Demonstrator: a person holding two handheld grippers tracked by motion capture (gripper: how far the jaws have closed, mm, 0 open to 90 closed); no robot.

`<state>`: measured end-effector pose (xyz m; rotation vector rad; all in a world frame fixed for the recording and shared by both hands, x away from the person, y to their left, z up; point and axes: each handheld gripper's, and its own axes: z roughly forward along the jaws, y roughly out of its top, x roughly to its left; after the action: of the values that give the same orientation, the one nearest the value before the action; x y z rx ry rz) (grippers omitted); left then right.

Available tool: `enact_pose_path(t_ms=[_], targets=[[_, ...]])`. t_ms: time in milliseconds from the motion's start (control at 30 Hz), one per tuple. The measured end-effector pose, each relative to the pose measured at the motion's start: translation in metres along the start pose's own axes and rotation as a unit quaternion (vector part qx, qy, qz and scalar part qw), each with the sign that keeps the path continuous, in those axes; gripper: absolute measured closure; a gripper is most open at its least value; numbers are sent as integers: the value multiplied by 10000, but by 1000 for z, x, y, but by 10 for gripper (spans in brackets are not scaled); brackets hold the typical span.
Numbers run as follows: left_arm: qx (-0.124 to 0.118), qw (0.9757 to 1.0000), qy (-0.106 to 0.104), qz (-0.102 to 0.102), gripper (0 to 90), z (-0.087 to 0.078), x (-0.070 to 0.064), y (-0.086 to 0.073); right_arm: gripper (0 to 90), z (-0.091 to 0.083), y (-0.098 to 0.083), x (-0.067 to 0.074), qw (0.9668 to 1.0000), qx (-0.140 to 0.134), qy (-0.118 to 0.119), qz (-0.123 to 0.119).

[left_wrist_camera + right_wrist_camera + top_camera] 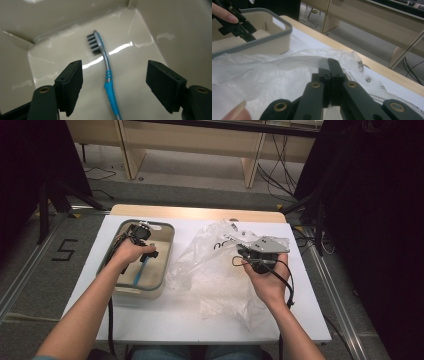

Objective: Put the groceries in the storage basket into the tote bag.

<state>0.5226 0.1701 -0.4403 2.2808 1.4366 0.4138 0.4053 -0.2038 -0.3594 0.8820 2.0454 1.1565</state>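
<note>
White worktop [165, 320], beige bin [162, 285], crumpled plastic bag [210, 275].
Left gripper [113, 82] jaws released, straddling blue toothbrush [107, 75] untouched; right gripper [332, 75] jaws clenched on bag.

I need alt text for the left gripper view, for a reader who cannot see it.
A blue and grey toothbrush lies on the floor of a beige bin, dark bristles at the far end. The left tool hangs above it, its two black jaws open on either side of the handle.

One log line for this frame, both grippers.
left gripper: open, astride toothbrush in bin, no contact | right gripper: shut on plastic bag | stage: pre-grasp
</note>
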Motion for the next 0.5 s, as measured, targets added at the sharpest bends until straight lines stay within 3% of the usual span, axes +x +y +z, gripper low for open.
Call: enact_pose_path(t_ms=[267, 500], targets=[[330, 9994, 1, -117, 383, 8, 6, -4, 900, 0, 0, 0, 10000, 20, 3, 3], [659, 9976, -117, -164, 449, 11, 4, -7, 900, 0, 0, 0, 10000, 15, -2, 9]])
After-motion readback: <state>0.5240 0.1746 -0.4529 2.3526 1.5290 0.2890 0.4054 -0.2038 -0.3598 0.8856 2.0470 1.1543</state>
